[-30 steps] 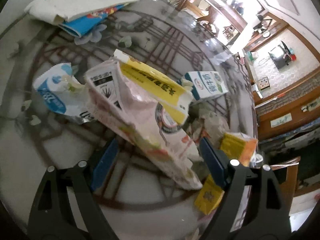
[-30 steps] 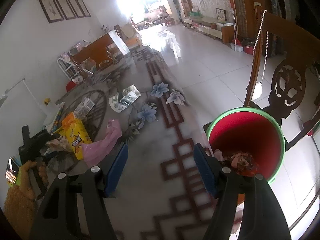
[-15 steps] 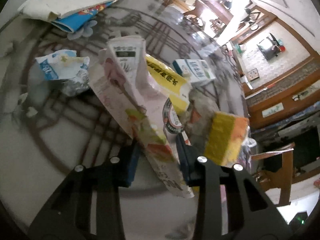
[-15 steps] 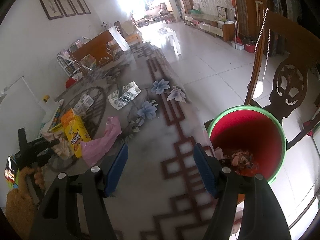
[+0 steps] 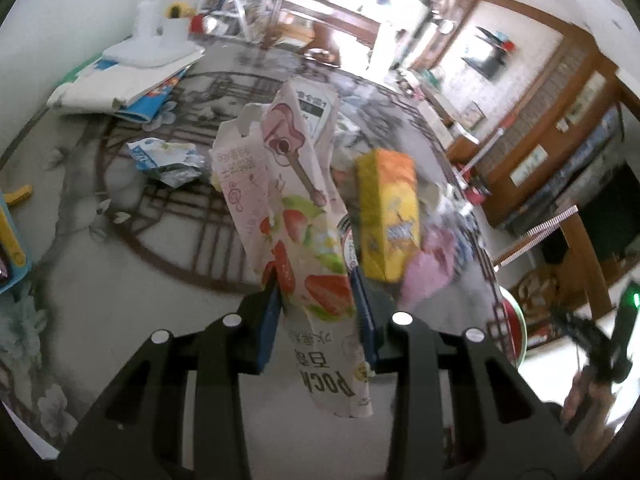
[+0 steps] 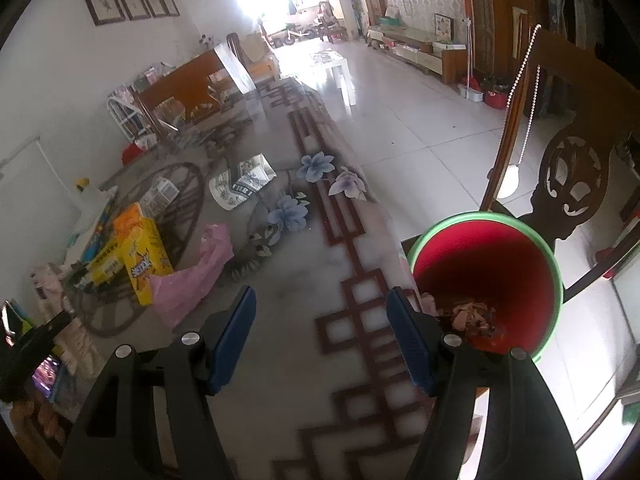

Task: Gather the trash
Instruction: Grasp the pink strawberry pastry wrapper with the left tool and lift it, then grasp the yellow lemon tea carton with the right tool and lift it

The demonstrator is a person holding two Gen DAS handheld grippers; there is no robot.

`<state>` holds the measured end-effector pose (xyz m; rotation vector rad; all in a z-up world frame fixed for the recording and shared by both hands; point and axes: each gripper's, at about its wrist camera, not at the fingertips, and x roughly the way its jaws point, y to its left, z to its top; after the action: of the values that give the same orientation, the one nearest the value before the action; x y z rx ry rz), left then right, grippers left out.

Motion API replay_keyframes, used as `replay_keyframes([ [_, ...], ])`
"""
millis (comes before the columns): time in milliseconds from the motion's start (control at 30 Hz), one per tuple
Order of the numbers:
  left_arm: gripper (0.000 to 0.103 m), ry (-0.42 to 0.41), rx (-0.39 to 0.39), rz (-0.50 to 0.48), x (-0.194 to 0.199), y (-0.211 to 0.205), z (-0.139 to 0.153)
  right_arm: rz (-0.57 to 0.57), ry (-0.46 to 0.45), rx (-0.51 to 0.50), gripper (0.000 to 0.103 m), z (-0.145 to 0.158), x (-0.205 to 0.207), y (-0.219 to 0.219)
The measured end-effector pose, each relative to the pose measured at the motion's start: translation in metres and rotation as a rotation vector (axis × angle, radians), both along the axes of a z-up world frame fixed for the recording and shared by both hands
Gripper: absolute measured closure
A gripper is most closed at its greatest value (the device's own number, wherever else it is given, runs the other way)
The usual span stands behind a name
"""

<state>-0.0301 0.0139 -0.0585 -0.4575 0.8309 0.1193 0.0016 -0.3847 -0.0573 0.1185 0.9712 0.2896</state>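
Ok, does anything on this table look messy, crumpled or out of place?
Yes. Litter is strewn over the table: a crumpled blue-white wrapper, a yellow box and a pink bag. The left gripper holds a crushed pink strawberry carton.

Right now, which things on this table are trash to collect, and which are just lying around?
Part of the job:
- pink strawberry carton, held in the left gripper
- yellow snack box
- pink plastic bag
- crumpled blue wrapper
- red bin

Just lying about:
- stacked books
- wooden chair

Bin (image 5: 514,322) mostly hidden, prob. blurred
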Motion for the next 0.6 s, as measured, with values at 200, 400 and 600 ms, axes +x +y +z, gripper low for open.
replay_keyframes([
  [200,0.070,0.014,-0.052,-0.064,-0.017,-0.017,-0.016,0.036,-0.014,0.012,0.037,-0.002,0.005,0.032],
  [400,0.070,0.057,-0.087,-0.055,-0.016,-0.012,-0.031,0.197,-0.022,0.021,0.037,0.000,0.018,0.116],
  [600,0.070,0.089,-0.139,-0.053,-0.010,-0.013,-0.042,0.349,-0.008,-0.004,0.037,-0.010,0.043,0.210],
])
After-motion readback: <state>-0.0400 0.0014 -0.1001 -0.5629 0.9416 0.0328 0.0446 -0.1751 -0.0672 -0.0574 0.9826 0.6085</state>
